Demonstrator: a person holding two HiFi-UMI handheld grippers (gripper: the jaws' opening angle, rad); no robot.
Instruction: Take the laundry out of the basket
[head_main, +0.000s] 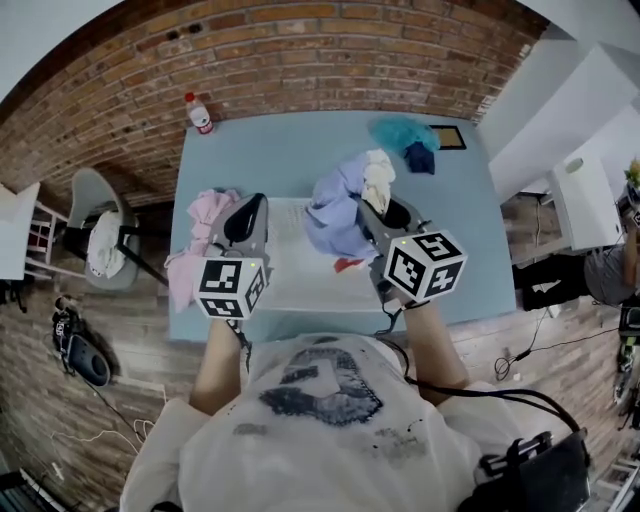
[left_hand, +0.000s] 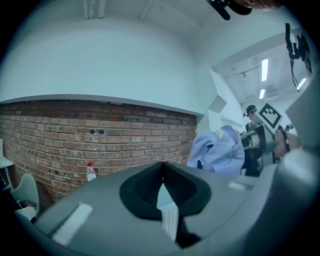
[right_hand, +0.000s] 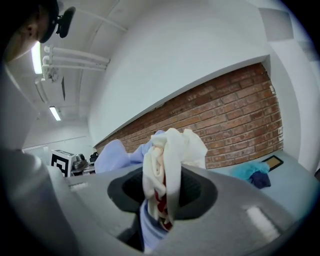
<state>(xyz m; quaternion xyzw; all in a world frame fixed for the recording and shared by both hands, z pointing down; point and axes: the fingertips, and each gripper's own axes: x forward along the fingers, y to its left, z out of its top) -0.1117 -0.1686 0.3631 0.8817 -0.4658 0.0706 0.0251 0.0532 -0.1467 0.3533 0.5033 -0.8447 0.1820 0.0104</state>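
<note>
- A crumpled pink garment (head_main: 205, 228) lies at the left edge of the light blue surface (head_main: 250, 150).
- The left gripper (head_main: 248, 208) is just right of it, jaws together and empty.
- A white plastic basket (head_main: 300, 265) sits near the middle.
- The right gripper (head_main: 372, 208) is clamped on a lavender-and-cream laundry bundle (head_main: 338, 208), held over the basket.
- A teal cloth (head_main: 400, 130) lies at the far right.

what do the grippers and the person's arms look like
The left gripper and right gripper: grey shells, black insides, each with a black-and-white marker cube. A black cable runs back from the right one. White printed T-shirt, short sleeves.
</note>
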